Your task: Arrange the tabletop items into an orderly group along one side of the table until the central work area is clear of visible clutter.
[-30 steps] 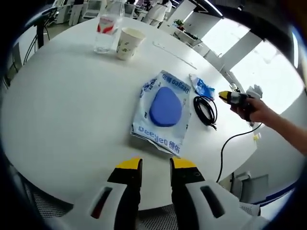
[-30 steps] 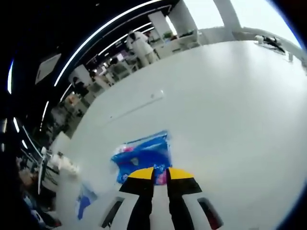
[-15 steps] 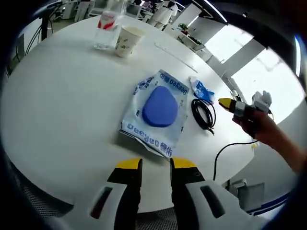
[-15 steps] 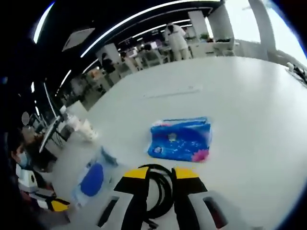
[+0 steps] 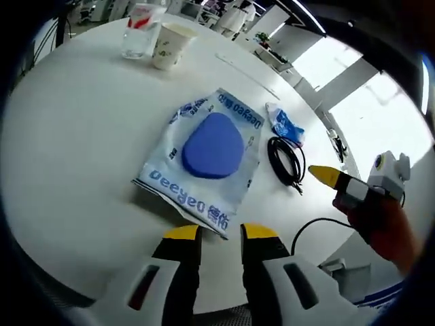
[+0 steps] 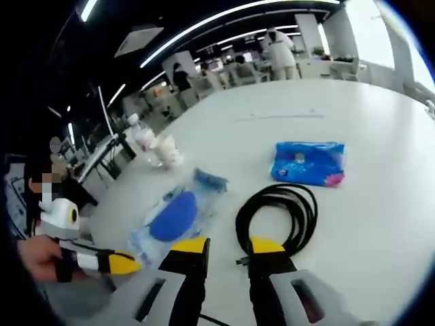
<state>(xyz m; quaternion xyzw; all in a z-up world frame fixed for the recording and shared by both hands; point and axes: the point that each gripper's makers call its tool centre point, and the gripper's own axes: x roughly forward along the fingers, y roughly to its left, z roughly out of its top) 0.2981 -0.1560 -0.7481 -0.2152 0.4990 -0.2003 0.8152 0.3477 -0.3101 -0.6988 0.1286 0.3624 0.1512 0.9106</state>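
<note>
two grippers hover with jaws apart, holding nothing. the right gripper (image 6: 228,246) sits just short of the coiled black cable (image 6: 279,216), so it seems the next pick: close on the bunched loops, not a single strand, so the coil lifts whole. the left gripper (image 5: 219,233) faces the blue-padded packet (image 5: 204,153) near the tabletop (image 5: 75,122) edge. cup (image 5: 167,46) and bottle (image 5: 138,30) cluster far off; the blue pack (image 6: 309,162) lies beyond, open room between.

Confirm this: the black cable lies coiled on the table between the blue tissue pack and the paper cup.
Wrong. The left gripper view shows the black cable coiled between the blue tissue pack and the clear bag, not the paper cup, which stands far off.
</note>
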